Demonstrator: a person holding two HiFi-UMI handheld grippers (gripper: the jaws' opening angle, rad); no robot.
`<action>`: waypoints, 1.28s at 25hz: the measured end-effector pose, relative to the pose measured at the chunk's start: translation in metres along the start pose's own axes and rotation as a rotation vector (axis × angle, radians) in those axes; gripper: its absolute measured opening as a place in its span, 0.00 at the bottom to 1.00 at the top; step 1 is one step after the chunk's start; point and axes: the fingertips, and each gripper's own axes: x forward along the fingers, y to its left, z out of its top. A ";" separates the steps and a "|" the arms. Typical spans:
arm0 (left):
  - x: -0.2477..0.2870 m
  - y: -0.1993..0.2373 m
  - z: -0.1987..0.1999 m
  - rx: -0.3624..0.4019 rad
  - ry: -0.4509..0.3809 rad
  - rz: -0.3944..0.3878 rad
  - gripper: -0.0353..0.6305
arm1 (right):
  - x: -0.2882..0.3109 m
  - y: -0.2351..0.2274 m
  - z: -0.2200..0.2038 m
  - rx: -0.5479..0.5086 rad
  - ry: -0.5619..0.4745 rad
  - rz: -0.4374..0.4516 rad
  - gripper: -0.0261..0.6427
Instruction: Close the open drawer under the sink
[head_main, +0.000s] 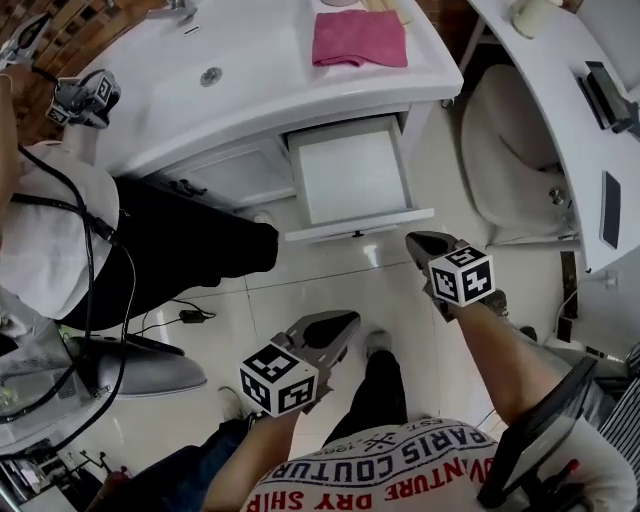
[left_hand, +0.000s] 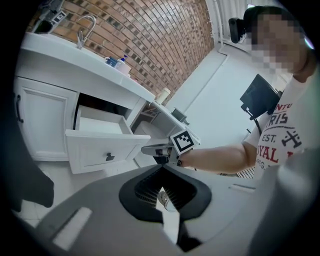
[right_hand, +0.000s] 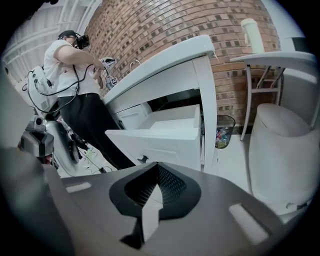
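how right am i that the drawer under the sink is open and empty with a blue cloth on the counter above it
Nearly. The cloth is pink, not blue, as the head view shows. The rest holds: the drawer under the sink is open and empty, and the cloth lies on the counter above it.

Glossy white drawer (head_main: 353, 180); matt pink cloth (head_main: 359, 38).

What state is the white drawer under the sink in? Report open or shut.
Open: the white drawer juts out from the white vanity cabinet, its bare inside showing from above.
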 end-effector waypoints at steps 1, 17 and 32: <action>0.000 0.004 -0.001 -0.009 0.002 0.002 0.03 | 0.005 -0.003 0.003 0.006 -0.002 -0.003 0.05; -0.003 0.034 0.005 -0.073 -0.029 -0.007 0.03 | 0.038 -0.028 0.044 0.070 -0.073 -0.037 0.05; -0.016 0.067 -0.010 -0.108 -0.018 0.029 0.03 | 0.104 -0.080 0.153 0.170 -0.171 -0.065 0.05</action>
